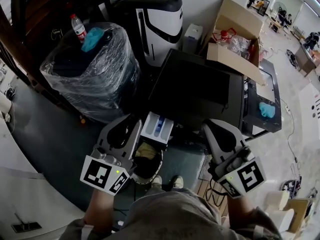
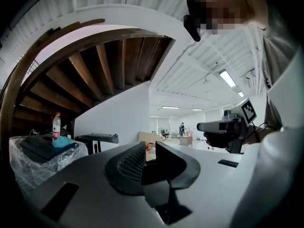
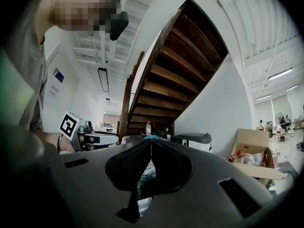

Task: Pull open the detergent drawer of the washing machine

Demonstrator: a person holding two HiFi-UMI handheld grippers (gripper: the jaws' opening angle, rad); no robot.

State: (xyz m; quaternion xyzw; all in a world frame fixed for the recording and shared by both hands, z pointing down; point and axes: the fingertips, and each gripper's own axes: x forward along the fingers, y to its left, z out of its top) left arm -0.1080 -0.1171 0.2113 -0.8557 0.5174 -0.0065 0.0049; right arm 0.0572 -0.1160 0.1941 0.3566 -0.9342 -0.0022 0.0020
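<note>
1. Presently, the left gripper [image 2: 149, 148] has its jaws a narrow gap apart with nothing between them. The right gripper [image 3: 151, 144] has its tips pressed together, empty.
2. Detergent drawer [image 1: 158, 128] — already stands out from the front of the washing machine [image 1: 200, 91], between the two grippers, blue insert showing.
3. Judgement: light, rigid plastic on a slide, smooth-faced — take the front lip and pull straight.

Washer [image 1: 200, 91] top black. Drawer [image 1: 151, 132] white, blue inside. Left gripper [image 1: 131, 124], right gripper [image 1: 214, 129] pale grey, black at jaws; marker cubes [image 1: 102, 174] black-and-white squares. Upper left: cloth [image 1: 92, 39] teal, bottle [image 1: 78, 29] label red. Box [image 1: 235, 34] brown. Stairs [image 2: 95, 75] dark brown.
</note>
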